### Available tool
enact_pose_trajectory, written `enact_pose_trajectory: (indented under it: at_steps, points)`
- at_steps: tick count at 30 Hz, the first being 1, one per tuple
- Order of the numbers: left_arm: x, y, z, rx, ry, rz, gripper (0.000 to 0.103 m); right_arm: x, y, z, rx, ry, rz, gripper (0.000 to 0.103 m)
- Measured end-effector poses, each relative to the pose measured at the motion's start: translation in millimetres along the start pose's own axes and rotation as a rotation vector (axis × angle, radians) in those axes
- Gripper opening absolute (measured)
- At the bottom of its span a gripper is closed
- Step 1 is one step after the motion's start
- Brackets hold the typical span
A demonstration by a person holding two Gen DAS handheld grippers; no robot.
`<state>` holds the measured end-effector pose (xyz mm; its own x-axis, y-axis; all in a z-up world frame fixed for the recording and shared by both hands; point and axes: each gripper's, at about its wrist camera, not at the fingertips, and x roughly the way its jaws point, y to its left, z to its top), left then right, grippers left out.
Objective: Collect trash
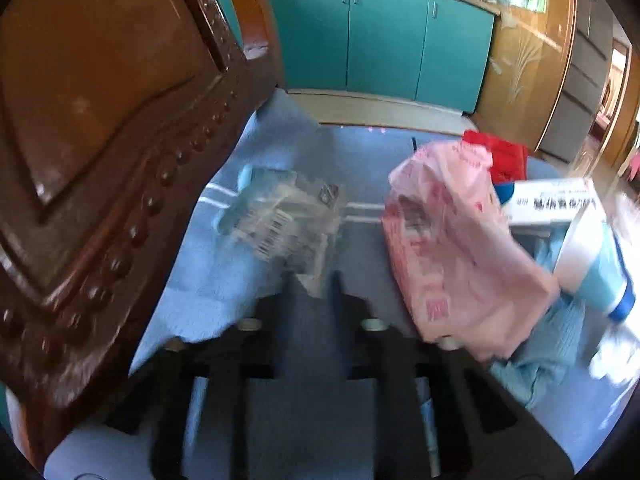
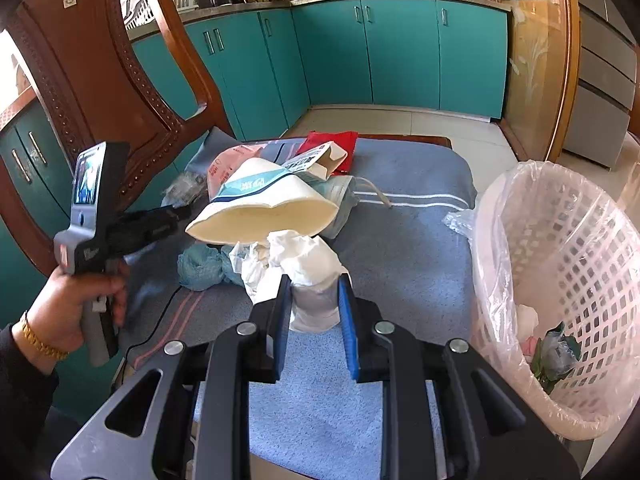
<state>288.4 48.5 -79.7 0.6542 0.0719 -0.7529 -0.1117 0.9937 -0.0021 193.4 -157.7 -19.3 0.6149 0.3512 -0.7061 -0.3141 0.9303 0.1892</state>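
In the blurred left wrist view, a clear plastic wrapper with a barcode lies on the blue towel. Its lower corner sits between the tips of my left gripper, which is shut on it. From the right wrist view the left gripper, held in a hand, points into the trash pile by that wrapper. My right gripper is shut on a crumpled white tissue. The pile also holds a pink bag, a paper cup, a carton and a blue wad.
A white lattice basket with a plastic liner stands at the right, with several scraps inside. A carved wooden chair back rises close on the left. A red cloth lies at the far edge. Teal cabinets line the back.
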Motion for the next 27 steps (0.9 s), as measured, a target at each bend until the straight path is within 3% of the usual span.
enact_pose_trajectory:
  at_steps: [1, 7, 15, 20, 27]
  points:
    - [-1, 0, 1, 0.005, -0.005, -0.015, 0.001, 1, 1, 0, -0.003, 0.002, -0.001, 0.023]
    - [-18, -5, 1, 0.039, -0.052, -0.081, 0.001, 0, 1, 2, -0.005, -0.005, 0.000, 0.023]
    - [-83, -6, 2, 0.061, -0.144, -0.163, 0.001, -6, -2, 2, 0.001, -0.014, 0.002, 0.023]
    - [-93, -10, -6, 0.154, -0.107, -0.124, 0.001, -15, -2, 2, -0.002, -0.032, 0.012, 0.023]
    - [-125, -5, -2, 0.113, -0.168, -0.174, 0.001, -16, -6, 3, 0.008, -0.035, 0.019, 0.023]
